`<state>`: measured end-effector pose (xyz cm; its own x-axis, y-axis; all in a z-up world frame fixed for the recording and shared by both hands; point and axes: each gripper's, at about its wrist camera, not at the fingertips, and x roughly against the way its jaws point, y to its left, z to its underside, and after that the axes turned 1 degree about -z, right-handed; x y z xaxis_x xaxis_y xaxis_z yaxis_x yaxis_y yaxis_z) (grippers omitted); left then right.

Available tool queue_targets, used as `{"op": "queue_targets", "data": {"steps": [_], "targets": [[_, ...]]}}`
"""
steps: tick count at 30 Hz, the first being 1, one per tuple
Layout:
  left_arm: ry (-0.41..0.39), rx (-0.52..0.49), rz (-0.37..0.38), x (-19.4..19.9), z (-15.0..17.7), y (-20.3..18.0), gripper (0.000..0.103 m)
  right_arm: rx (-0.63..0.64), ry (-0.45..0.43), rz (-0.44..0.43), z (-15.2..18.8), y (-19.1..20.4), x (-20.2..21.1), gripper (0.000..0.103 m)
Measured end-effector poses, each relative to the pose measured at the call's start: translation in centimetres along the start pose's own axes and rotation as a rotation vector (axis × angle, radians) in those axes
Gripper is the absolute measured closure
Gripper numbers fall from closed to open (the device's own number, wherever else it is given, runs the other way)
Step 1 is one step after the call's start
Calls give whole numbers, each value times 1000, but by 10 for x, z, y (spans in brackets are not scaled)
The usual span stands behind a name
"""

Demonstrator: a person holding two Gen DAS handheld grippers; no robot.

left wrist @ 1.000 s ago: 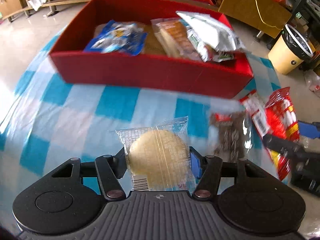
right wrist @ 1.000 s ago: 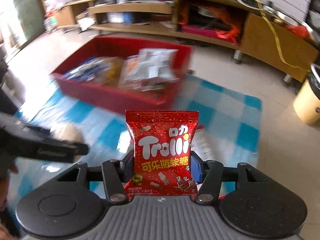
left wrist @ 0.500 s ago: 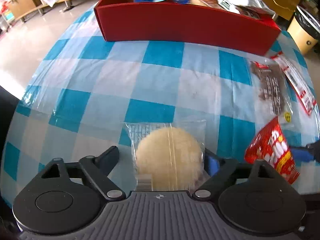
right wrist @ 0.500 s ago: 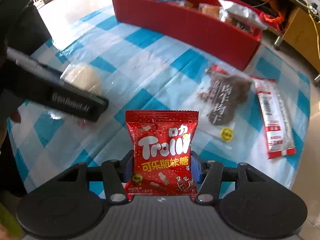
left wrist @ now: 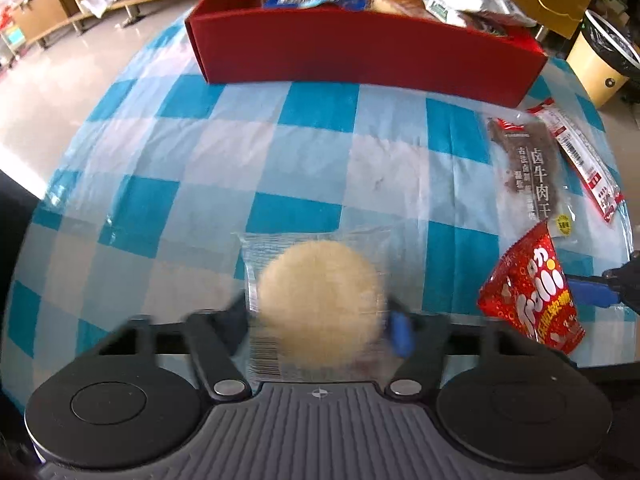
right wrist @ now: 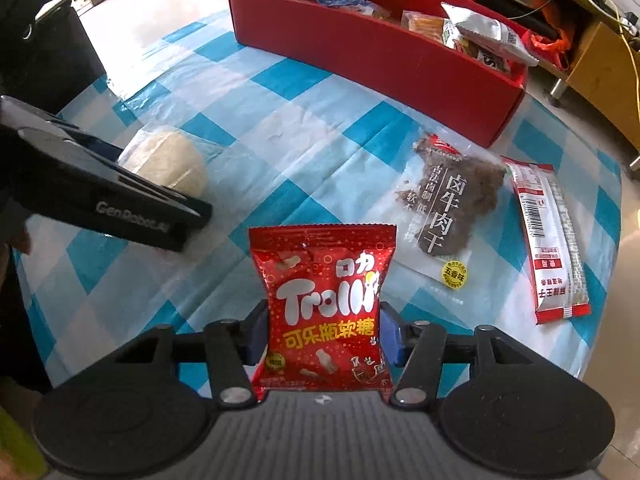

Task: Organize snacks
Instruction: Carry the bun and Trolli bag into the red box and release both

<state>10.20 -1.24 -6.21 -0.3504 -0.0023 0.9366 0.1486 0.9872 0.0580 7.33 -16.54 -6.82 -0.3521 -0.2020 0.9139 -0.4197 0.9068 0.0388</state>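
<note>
A round pale cake in a clear wrapper [left wrist: 320, 304] lies on the blue-checked cloth [left wrist: 312, 148]. My left gripper [left wrist: 320, 320] has it between its blurred fingers; the jaws are closing and the pads meet the wrapper's sides. The right wrist view shows the same cake [right wrist: 172, 160] under the left gripper's black body [right wrist: 120, 200]. My right gripper [right wrist: 322, 328] is shut on a red Trolli gummy bag [right wrist: 324, 300], held upright just above the cloth. That bag [left wrist: 532, 296] shows at the right of the left wrist view. The red box [left wrist: 360, 56] at the far side holds several snack packs.
A dark beef jerky pack [right wrist: 452, 204] and a red-and-white stick pack [right wrist: 548, 240] lie flat on the cloth right of centre, near the red box [right wrist: 380, 56]. A yellow bin [left wrist: 600, 64] stands on the floor beyond the table. Wooden shelving lines the back wall.
Both grippers came back from the red box and sank toward the cloth. The left jaws stood wide around the cake half a second ago and have now drawn in. The right still grips the bag.
</note>
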Motion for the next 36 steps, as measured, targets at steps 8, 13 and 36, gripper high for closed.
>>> {"op": "queue_targets", "data": {"steps": [8, 13, 36], "targets": [[-31, 8, 22, 12, -5, 1, 37, -98, -128, 0, -16, -19, 31, 49], [-103, 6, 29, 32, -16, -6, 37, -126, -177, 7, -29, -28, 40, 49], [-293, 5, -30, 60, -87, -20, 37, -209, -346, 42, -92, -73, 60, 49]]}}
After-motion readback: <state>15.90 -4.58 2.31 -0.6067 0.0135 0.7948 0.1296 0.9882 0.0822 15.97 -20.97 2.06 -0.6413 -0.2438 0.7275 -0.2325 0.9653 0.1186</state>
